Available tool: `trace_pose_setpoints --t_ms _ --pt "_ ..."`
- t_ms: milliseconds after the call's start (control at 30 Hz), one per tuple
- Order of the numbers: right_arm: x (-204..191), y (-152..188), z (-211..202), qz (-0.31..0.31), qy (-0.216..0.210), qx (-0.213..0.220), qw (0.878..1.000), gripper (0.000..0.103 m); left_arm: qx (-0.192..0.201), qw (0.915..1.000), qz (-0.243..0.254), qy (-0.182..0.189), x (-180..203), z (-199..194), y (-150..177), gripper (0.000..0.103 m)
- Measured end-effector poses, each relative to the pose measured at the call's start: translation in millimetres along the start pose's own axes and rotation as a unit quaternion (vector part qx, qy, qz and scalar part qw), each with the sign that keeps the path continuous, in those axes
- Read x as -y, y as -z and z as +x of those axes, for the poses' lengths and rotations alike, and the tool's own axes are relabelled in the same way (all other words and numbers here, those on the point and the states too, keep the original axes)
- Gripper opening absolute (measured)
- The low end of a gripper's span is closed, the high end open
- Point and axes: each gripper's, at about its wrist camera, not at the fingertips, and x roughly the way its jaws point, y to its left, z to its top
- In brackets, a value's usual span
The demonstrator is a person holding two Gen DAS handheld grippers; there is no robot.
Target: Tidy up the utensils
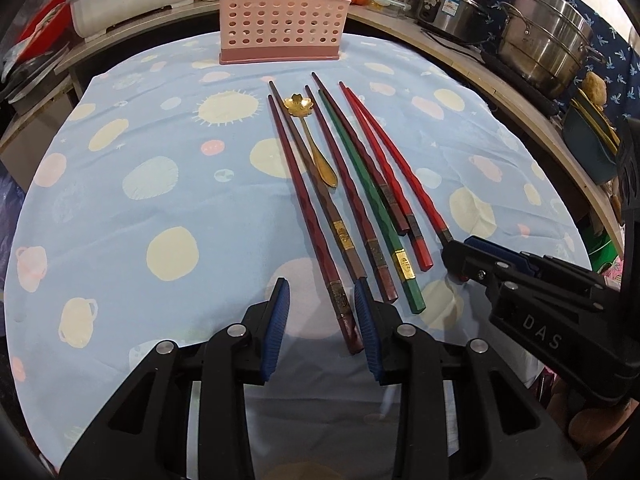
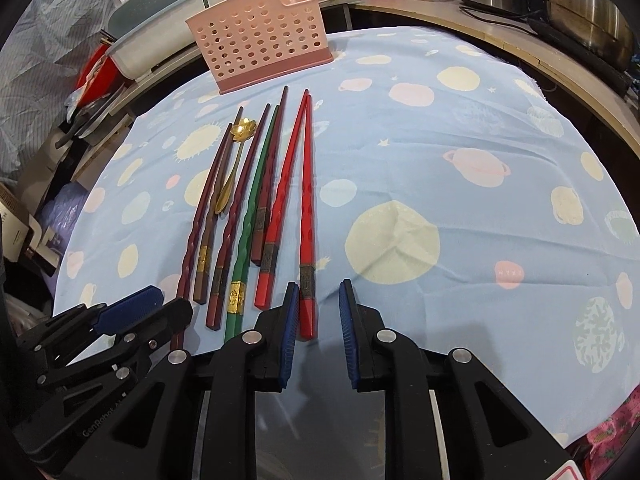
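Red chopstick (image 2: 307, 216) end betw right gripper (image 2: 319, 309) jaws, unpinched, left gripper (image 1: 322, 312) jaws likewise round maroon chopstick (image 1: 308, 216), grip unclear.

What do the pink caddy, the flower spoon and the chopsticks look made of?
Pink caddy: moulded plastic, matte, judging by the even punched holes and thick rim.
Flower spoon: metal, gold-toned, likely plated or brass; it glints.
Chopsticks: lacquered wood or resin, can't tell which; glossy red, green and maroon, twisted shafts, with gold or dark decorative bands near the thick ends.
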Motion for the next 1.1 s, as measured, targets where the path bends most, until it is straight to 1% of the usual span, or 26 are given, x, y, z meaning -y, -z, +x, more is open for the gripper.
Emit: trace_pose_setpoints --t_ms 33,100,133,300,333,433,533,700,867,1100 --pt "0 0 0 0.000 0.001 0.001 1.000 0.018 0.000 1.0000 0.001 0.000 0 0 0 0.027" --pt "-1 -2 1 -0.002 0.003 0.002 1.000 0.018 -0.002 1.0000 0.003 0.005 0 0 0 0.012" --pt "-2 -2 2 -0.004 0.005 0.003 1.000 0.018 -0.003 1.0000 0.005 0.006 1 0 1 0.011" --pt "-5 -3 3 -0.013 0.013 0.005 1.000 0.018 -0.003 0.9999 0.008 0.007 2 -1 2 0.011" --pt "-6 -3 3 -0.016 0.016 0.006 1.000 0.017 -0.003 0.9999 0.007 0.007 2 -1 3 0.011" --pt "-5 -2 1 -0.014 0.014 0.006 1.000 0.008 -0.002 1.0000 0.001 0.007 -1 -4 3 0.010" --pt "-2 -1 -3 -0.007 0.010 0.007 1.000 0.008 0.004 0.9999 -0.005 0.008 -5 -11 3 0.009" --pt "0 -2 -18 0.002 0.003 0.021 1.000 0.007 0.023 0.9995 -0.017 0.009 -15 -28 -1 0.009" --pt "3 -8 -37 0.009 -0.002 0.045 0.999 0.007 0.045 0.9986 -0.025 0.007 -21 -47 -6 0.009" --pt "8 -22 -69 0.023 -0.014 0.083 0.996 0.007 0.089 0.9955 -0.033 0.006 -28 -82 -19 0.008"
